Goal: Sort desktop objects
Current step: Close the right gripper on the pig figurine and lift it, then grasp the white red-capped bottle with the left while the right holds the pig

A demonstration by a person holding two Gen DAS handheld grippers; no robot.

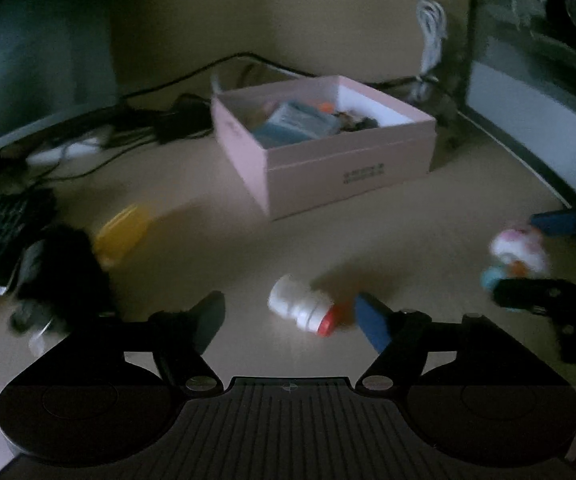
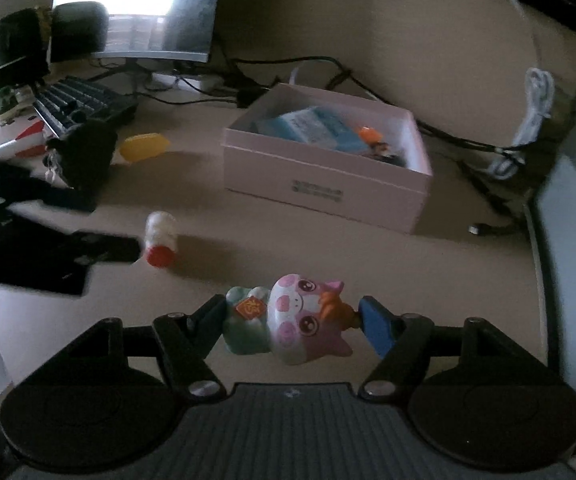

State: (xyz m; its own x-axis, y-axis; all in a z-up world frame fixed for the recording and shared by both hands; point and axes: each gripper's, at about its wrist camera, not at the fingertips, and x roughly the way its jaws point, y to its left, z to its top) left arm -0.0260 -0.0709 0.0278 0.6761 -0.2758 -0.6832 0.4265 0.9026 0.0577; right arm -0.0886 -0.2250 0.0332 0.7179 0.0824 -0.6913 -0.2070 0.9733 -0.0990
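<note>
Two hand-held grippers are in play, each w/ its own target. Your right hand-held gripper (image 2: 290, 318) has the pink cat figurine (image 2: 300, 320) lying between its fingers, long axis running across from finger to finger: teal body toward the black finger, orange bit toward the blue pad. The black finger looks to be touching the teal end and the blue pad meets the orange tip, so you're prob. pinching it lengthwise, though contact at the blue side is slim, so treat the grip as light. Your left hand-held gripper (image 1: 290, 320) is spread, nothing clamped: the white bottle w/ red cap (image 1: 302, 309) lies on its side on the worktop (image 1: 208, 248) between the fingers but off-centre, red cap right beside the blue pad, white base well clear of the black finger. Its long axis runs roughly across the gap, slightly diagonal, cap nearer you. Left view is blurred, so cap-to-pad contact can't be called. The pink box (image 1: 348, 160) sits ahead of both grippers, open top, already holding a blue pack & small bits; from the right wrist view it's up and a bit right, from the left it's straight ahead. Judgement: left needs to shift toward the blue-pad side to centre the bottle before closing; right is nearer done and its next move is prob. lift and carry fwd to the box. The yellow item (image 1: 122, 236) and dark clutter at left are well apart from both.
</note>
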